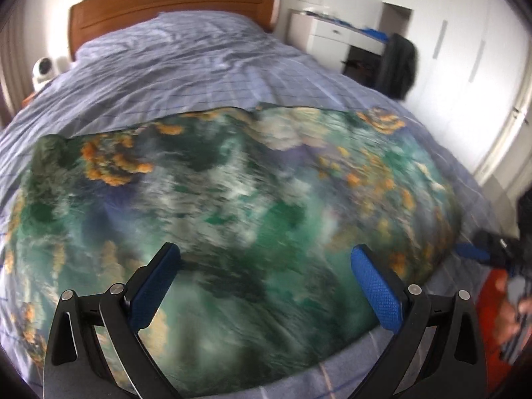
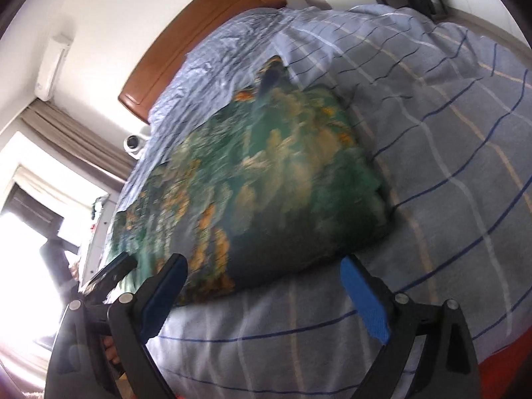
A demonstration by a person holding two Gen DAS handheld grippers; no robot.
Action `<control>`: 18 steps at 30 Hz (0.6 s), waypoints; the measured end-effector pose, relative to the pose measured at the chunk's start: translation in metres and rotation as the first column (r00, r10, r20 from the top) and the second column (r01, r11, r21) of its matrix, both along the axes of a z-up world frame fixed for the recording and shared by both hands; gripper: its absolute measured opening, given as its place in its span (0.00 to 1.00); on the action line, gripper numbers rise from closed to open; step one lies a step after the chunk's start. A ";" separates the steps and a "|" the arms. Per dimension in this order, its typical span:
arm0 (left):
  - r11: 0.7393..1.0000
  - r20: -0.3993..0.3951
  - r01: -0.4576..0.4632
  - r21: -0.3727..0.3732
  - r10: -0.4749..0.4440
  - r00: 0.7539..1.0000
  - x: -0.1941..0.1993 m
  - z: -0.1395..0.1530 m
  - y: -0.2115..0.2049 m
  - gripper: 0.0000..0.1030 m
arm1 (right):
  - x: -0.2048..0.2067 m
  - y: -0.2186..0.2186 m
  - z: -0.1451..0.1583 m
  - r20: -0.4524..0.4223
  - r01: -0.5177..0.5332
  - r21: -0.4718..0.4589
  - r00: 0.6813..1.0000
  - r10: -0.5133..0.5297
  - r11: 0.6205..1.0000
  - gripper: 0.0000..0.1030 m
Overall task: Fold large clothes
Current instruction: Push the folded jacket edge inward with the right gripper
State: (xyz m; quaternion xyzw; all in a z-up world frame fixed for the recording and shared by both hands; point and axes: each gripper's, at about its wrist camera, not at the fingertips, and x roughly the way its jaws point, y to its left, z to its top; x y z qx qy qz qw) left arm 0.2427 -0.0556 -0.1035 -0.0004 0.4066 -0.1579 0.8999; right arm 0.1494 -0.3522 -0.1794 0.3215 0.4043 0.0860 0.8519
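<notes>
Both the left gripper (image 1: 266, 261) and right gripper (image 2: 262, 274) are hovering released over the flattened floral garment (image 1: 232, 199), seemingly readying another fold.

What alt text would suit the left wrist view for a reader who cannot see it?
A green floral garment lies spread on a blue checked bedspread, with the open left gripper over its near edge, holding nothing. A wooden headboard stands behind; the picture is motion-blurred.
</notes>
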 end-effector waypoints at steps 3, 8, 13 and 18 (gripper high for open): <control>0.996 -0.012 -0.087 0.014 0.087 0.996 0.009 -0.004 0.007 0.99 | 0.003 0.011 0.001 0.015 -0.031 -0.027 0.999 0.031 0.999 0.93; 0.995 -0.036 -0.095 0.026 0.096 0.995 0.019 -0.018 0.005 0.99 | 0.004 0.012 -0.005 0.005 -0.014 -0.044 1.000 0.015 0.999 0.93; 0.996 -0.026 -0.087 0.033 0.088 0.996 0.016 -0.014 0.004 0.99 | 0.003 0.006 -0.003 0.014 -0.001 -0.043 1.000 0.002 0.999 0.93; 0.996 -0.024 -0.086 -0.005 0.086 0.996 0.013 -0.004 0.006 0.99 | 0.003 0.001 0.001 0.029 0.010 -0.044 1.000 -0.009 0.999 0.93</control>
